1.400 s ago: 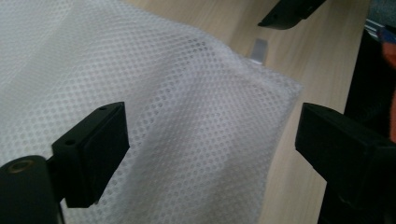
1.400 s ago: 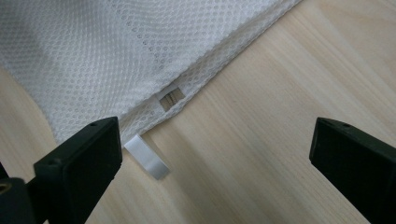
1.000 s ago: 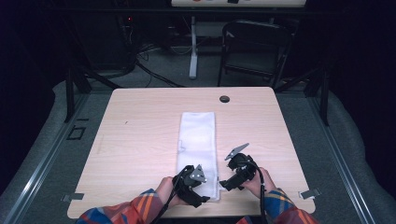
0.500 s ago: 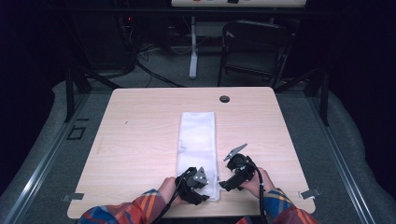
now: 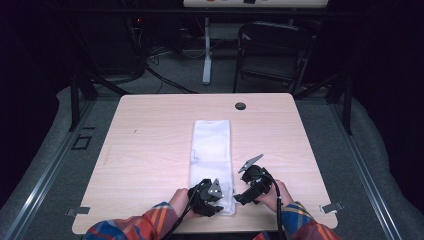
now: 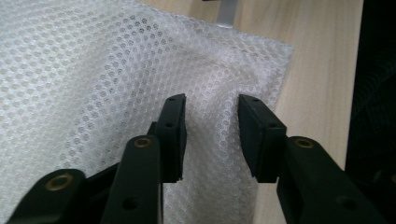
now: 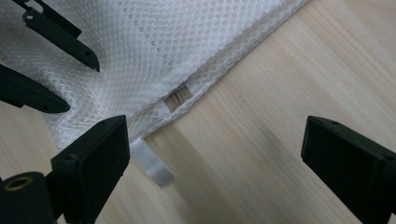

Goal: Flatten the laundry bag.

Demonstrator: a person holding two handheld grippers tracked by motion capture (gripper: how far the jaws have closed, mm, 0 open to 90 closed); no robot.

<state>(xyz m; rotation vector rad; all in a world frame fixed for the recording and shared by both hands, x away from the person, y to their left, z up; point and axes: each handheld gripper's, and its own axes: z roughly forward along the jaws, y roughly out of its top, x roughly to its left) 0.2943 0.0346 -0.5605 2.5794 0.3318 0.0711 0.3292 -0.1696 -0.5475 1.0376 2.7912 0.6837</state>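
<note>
A long white mesh cloth (image 5: 212, 160) lies flat on a wooden table (image 5: 150, 150). It runs from the middle of the table down toward the person's edge, and its near end stops close to that edge. There is lots of bare wood on both sides of the cloth, and more bare wood past its far end. A small dark round hole (image 5: 240, 105) sits near the table's far edge, well apart from the cloth.

The left gripper (image 5: 212, 192) is over the cloth's near end, on its left part. In the left gripper view, this gripper (image 6: 210, 135) has its jaws a little way apart, with a bump of cloth rising between them. The jaws are not closed on the cloth. The cloth's corner (image 6: 285, 51) is just past them, with bare table beside it.

The right gripper (image 5: 245, 192) is just beside the cloth's right edge, near its end. In the right gripper view, this gripper (image 7: 215, 154) has its jaws wide apart over bare wood. The cloth's edge runs slantwise above them, and a small white tag (image 7: 152, 161) sticks out from it beside one jaw.
</note>
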